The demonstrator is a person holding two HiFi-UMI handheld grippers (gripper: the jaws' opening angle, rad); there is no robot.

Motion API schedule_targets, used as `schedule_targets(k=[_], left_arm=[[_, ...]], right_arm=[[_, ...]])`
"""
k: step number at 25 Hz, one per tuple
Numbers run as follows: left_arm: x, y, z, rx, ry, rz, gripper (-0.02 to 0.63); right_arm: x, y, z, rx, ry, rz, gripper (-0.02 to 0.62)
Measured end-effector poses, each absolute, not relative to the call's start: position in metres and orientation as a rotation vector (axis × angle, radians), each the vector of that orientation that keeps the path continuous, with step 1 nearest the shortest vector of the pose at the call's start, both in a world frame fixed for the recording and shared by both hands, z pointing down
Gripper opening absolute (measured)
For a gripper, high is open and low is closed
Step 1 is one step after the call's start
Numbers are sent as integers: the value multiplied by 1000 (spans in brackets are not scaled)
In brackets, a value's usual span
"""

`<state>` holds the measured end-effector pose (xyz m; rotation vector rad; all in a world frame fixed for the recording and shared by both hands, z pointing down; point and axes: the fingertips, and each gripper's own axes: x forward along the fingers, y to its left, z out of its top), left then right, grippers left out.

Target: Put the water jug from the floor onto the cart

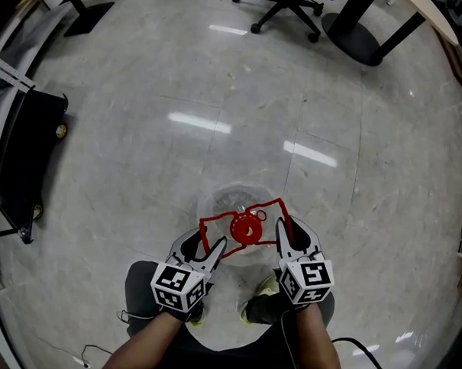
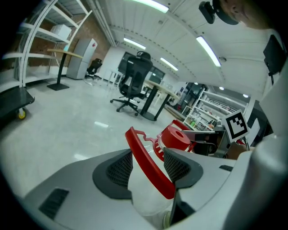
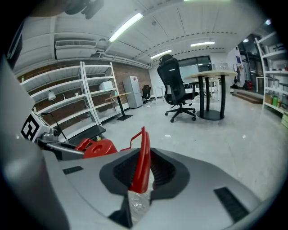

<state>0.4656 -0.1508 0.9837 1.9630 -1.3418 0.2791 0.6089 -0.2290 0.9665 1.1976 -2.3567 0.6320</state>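
Red-capped jug (image 1: 230, 197) stands on the floor (image 1: 141, 153), well apart from the cart (image 1: 26, 156). Left gripper (image 1: 204, 246) straddles its handle (image 2: 148, 164), jaws apart and loose; right gripper (image 1: 294, 233) pinches the handle's other side.

Bright ceiling strip lights (image 2: 208, 50) lit the room evenly, leaving white glare streaks on the polished floor (image 1: 199, 123); every view bent strongly at its edges.
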Motion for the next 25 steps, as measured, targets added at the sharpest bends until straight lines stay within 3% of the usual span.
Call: schedule_targets(k=[4,8,13,19,25], left_arm=[[464,-157,982,1923,-1334,240,139],[465,-166,957,1910,-1343,168,84],[455,-166,899,1920,-1353,144,72],[419,-152,761,1884,-1374,138,72],[330,-128,571,1864,-1446,45,74]], right_arm=[[608,-227,963,1191,-2355,602,55],[601,-216,953,1199,-2359,617,55],[588,-213,900,1212,-2386,654,55],[551,-199,759,1191,-2376,677,55],[457,-182,568,1125,-2446,610,55]])
